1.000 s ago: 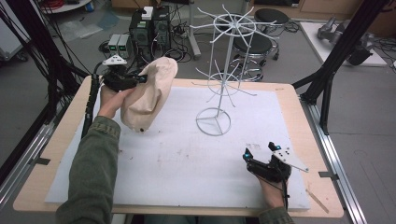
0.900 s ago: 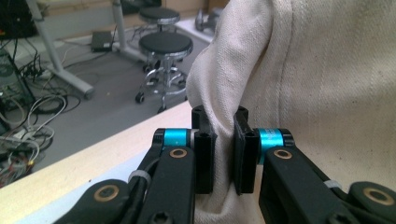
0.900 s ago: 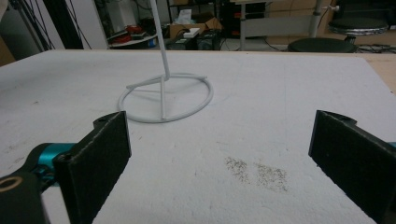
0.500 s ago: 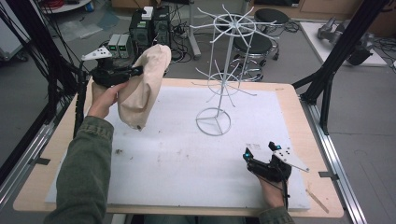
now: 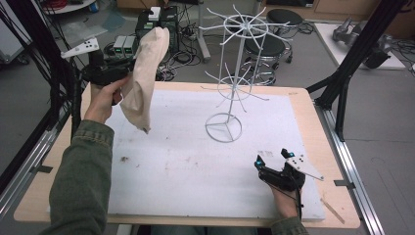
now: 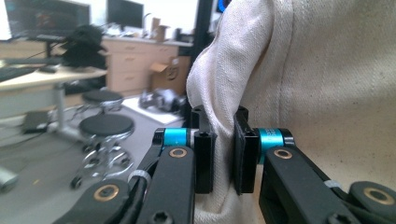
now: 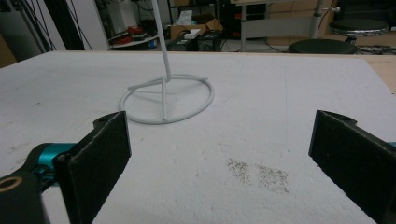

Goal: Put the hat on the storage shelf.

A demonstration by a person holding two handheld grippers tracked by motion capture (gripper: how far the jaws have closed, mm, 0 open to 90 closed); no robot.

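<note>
A cream cloth bag hangs in the air over the table's far left corner, pinched near its top by my left gripper. In the left gripper view the jaws are shut on a fold of the cloth bag, with the left gripper squeezing the fabric between its pads. A white wire rack with spoked hooks stands upright at the table's middle back, its ring base on the white mat. My right gripper rests low at the front right, open and holding nothing; the right gripper points toward the rack's base.
A white foam mat covers most of the wooden table. Black frame posts rise at the right and left edges. Stools, cables and electronics boxes sit on the floor beyond the far edge.
My left gripper has lifted the cloth bag up and away from the mat, so it now hangs lengthwise in the air. The right gripper has stayed put.
</note>
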